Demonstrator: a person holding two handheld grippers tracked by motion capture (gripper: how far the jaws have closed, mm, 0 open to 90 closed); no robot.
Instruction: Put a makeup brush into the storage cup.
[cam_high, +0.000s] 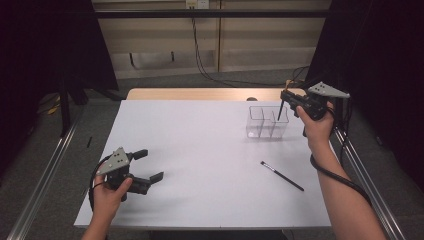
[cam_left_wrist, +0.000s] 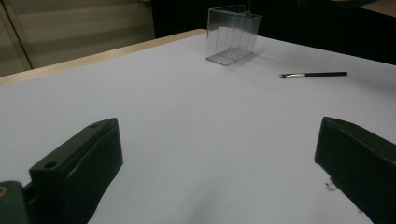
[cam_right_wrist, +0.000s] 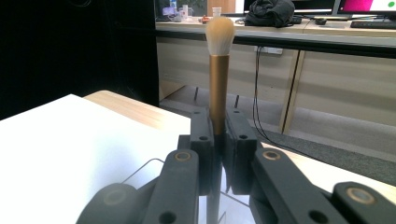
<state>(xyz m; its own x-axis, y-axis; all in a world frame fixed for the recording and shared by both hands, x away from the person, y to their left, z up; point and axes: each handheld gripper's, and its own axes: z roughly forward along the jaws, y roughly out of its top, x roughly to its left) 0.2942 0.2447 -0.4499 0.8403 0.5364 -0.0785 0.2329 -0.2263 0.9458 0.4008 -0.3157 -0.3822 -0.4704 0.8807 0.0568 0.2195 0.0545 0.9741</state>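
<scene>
The right gripper (cam_high: 286, 98) is closed tight on a makeup brush (cam_right_wrist: 218, 70) with a gold ferrule. It holds the brush upright, and the dark handle reaches down into the clear acrylic organizer (cam_high: 267, 122) at the far right of the desk (cam_high: 200, 150). The left gripper (cam_high: 149, 165) rests near the front left corner, its jaws wide open and holding nothing. A thin black brush (cam_high: 282, 176) lies flat on the desk, nearer than the organizer.

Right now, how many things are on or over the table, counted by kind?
Makeup brushes: 2, one gold-handled brush in the right gripper, one thin black brush lying on the table
Clear organizers: 1
Total: 3
</scene>
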